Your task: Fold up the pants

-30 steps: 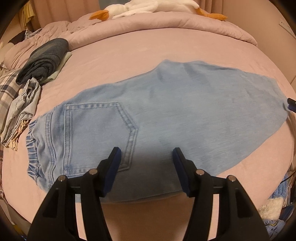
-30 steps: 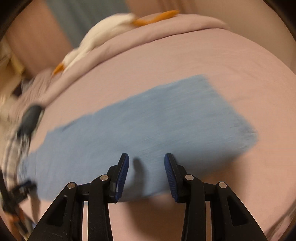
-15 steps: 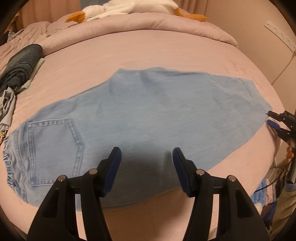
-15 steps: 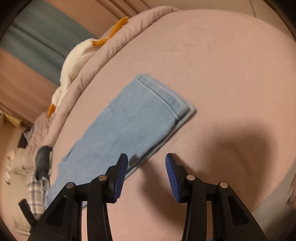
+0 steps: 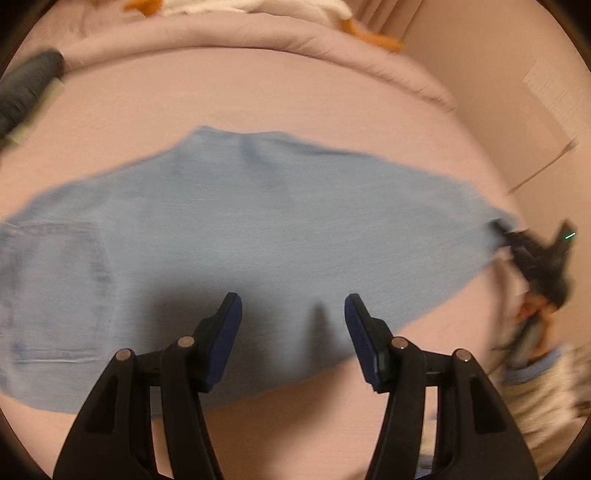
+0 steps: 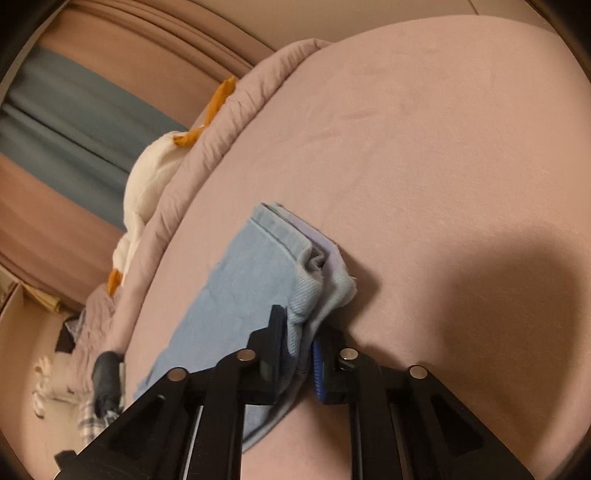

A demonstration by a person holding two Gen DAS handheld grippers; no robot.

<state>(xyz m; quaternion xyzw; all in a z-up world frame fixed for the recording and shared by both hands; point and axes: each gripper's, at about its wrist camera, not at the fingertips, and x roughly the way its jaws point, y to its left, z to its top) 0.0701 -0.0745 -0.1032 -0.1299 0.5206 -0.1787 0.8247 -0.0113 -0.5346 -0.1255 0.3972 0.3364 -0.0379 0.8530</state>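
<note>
The right gripper (image 6: 300,347) is clamped on the hem end of the pants (image 6: 255,280), bunching the denim between its fingers. The left gripper (image 5: 293,332) hangs spread wide and empty above the pants' near edge, touching nothing. The light-blue pants (image 5: 240,229) lie flat across the pink bed (image 5: 258,96), back pocket (image 5: 55,291) at their left end. Beyond the pants, a white stuffed goose (image 6: 147,173) rests on the rolled duvet (image 5: 258,33).

No legible text, labels, brands or numbers in either view; pale sheet on wall (image 5: 550,92) too blurred to read; pants (image 5: 258,229) show no readable tag
</note>
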